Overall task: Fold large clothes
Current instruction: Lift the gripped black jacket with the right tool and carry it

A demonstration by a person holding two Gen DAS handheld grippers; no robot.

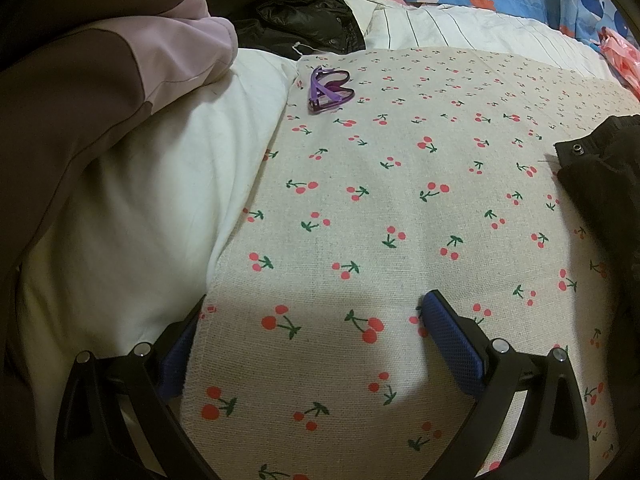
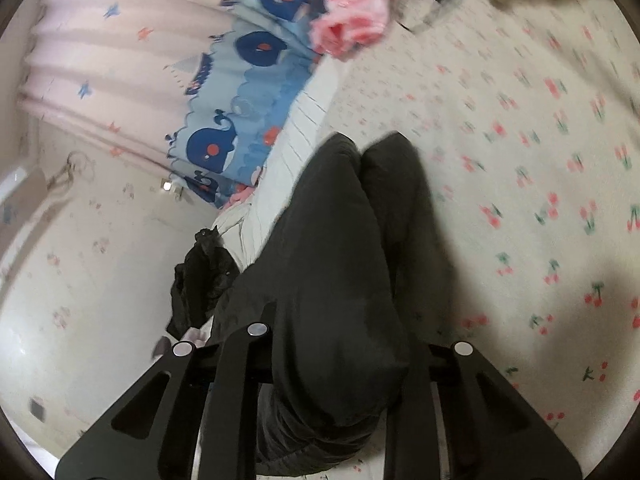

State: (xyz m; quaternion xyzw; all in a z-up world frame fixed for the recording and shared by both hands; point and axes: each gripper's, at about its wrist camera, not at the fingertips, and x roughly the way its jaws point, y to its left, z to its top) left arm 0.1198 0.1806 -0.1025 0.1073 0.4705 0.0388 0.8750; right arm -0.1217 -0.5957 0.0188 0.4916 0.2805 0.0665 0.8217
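Cherry-print cloth (image 1: 400, 208); black garment (image 2: 332, 280); purple glasses (image 1: 329, 89).

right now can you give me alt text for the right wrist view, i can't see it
The right gripper is clamped on a bunched dark grey garment that trails forward over a cream cloth printed with red cherries. To the left lie a blue whale-print fabric and a crumpled black item; the picture is motion-blurred.
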